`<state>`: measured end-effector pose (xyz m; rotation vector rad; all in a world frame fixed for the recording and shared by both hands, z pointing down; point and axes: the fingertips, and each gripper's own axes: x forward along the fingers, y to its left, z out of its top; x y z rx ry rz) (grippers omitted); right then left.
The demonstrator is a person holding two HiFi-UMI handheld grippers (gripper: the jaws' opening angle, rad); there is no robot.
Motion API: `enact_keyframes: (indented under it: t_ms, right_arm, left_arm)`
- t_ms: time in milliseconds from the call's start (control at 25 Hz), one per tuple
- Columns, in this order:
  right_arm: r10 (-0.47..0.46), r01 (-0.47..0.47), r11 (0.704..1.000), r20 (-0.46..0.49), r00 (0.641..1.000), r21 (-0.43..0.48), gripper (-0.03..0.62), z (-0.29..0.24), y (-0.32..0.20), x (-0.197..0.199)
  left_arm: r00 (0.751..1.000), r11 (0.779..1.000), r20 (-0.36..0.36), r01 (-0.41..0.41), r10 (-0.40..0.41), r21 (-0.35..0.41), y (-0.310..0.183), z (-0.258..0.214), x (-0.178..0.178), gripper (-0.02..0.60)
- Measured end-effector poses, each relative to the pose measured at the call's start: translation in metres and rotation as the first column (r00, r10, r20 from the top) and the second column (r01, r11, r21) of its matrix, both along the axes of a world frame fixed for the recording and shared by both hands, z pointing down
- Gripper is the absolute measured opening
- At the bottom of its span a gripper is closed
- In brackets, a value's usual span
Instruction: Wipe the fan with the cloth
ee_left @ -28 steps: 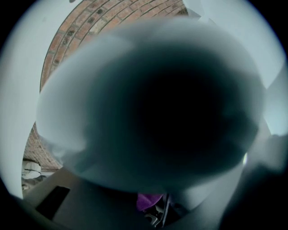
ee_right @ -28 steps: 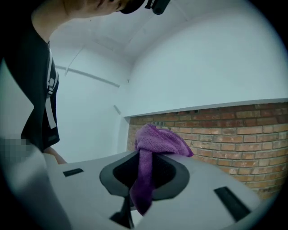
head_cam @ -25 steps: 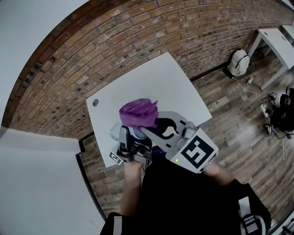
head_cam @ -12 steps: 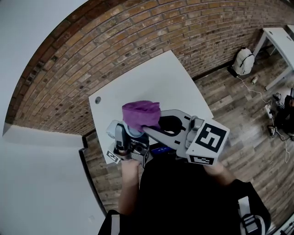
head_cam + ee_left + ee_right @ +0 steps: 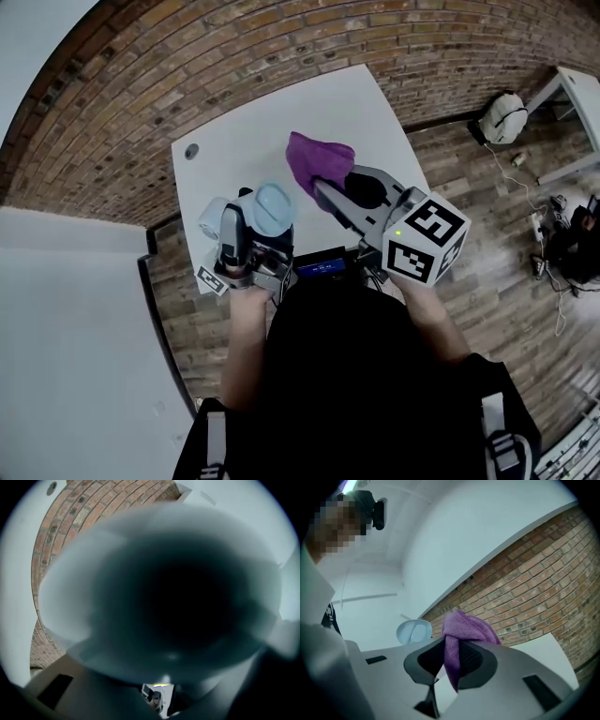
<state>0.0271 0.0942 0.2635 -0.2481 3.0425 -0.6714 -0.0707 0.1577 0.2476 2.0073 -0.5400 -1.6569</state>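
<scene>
Two jaws of the right gripper (image 5: 450,667) pinch the purple cloth (image 5: 461,630) between their pads. One strip hangs down in the gap and the rest bunches above the tips.

The left gripper (image 5: 255,232) has its jaws partway spread and clamped on the fan (image 5: 273,207), a small, round, light-blue one. In the left gripper view the fan sits right against the lens, a dark blurred disc filling most of the frame. In the head view its round face is turned up toward the camera.

Cloth and fan are apart. In the head view the cloth is up and to the right of the fan, with a gap between them. In the right gripper view the fan shows pale blue to the left of the cloth, beyond the jaws.

Both grippers are at the near edge of the white table (image 5: 253,131). The marker cube (image 5: 427,239) on the right gripper faces the head camera.

A brick wall (image 5: 234,56) stands behind the table, with wood floor (image 5: 487,187) to the right. A pale backpack (image 5: 506,117) sits by the wall at far right.
</scene>
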Motion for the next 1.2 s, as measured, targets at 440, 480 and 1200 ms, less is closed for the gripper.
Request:
enact_keyframes:
  t_ms: [440,480,1200]
  right_arm:
    - [-0.101,0.096,0.987,0.030,0.994,0.131,0.061,-0.023,0.041,-0.076]
    - [-0.071,0.069,0.992,0.018,0.997,0.109,0.061,-0.013,0.030,-0.078]
    - [0.285,-0.352,0.927,-0.367,0.885,-0.130,0.061,0.119,-0.043,-0.023]
  left_arm:
    - [0.998,0.998,-0.060,-0.006,0.003,-0.061,-0.027,0.021,-0.061,0.156]
    - [0.999,0.998,-0.053,-0.010,0.007,-0.061,-0.028,0.023,-0.065,0.156]
    - [-0.164,0.921,0.934,0.286,0.318,-0.263,-0.170,0.291,-0.149,0.156]
